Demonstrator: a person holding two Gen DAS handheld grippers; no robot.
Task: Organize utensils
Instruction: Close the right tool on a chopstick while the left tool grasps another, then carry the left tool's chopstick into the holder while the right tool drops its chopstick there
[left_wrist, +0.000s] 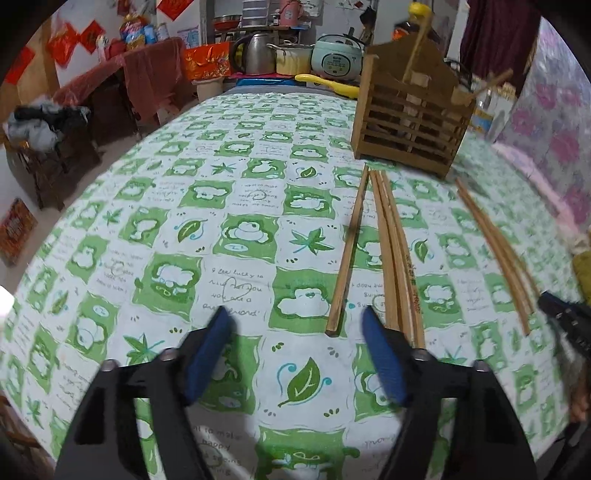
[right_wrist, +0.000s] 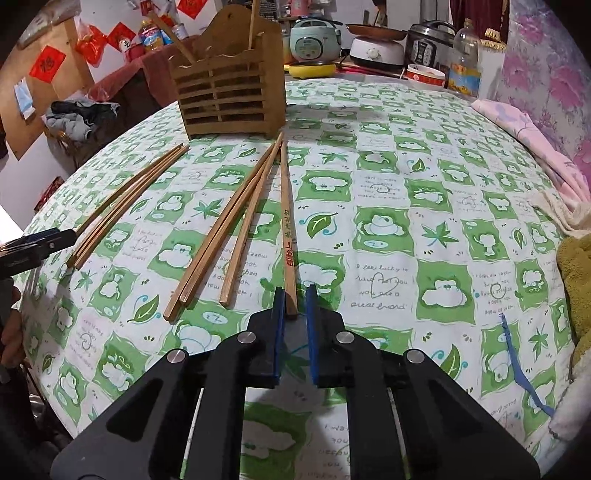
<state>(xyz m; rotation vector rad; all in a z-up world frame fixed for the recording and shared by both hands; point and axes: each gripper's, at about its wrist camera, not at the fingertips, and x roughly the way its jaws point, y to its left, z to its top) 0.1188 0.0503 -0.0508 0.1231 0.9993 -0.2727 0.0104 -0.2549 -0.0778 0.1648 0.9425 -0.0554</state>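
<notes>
Several wooden chopsticks lie on a green-and-white tablecloth before a slatted wooden utensil holder (left_wrist: 410, 122), which also shows in the right wrist view (right_wrist: 231, 94) and holds a few sticks. My left gripper (left_wrist: 295, 321) is open and empty, low over the cloth, with a single chopstick (left_wrist: 349, 251) just ahead and a group (left_wrist: 397, 258) beside its right finger. My right gripper (right_wrist: 295, 295) is nearly closed around the near end of a chopstick with red lettering (right_wrist: 287, 229), with a small gap still showing. More chopsticks (right_wrist: 214, 236) and a left bundle (right_wrist: 122, 206) lie nearby.
Rice cookers, a kettle (left_wrist: 256, 53) and pots stand at the table's far edge. A pink cloth (right_wrist: 532, 147) and a yellow-brown towel (right_wrist: 576, 273) lie at the right. A blue ribbon (right_wrist: 519, 365) lies on the cloth. The left gripper's tip (right_wrist: 40, 240) shows at the left.
</notes>
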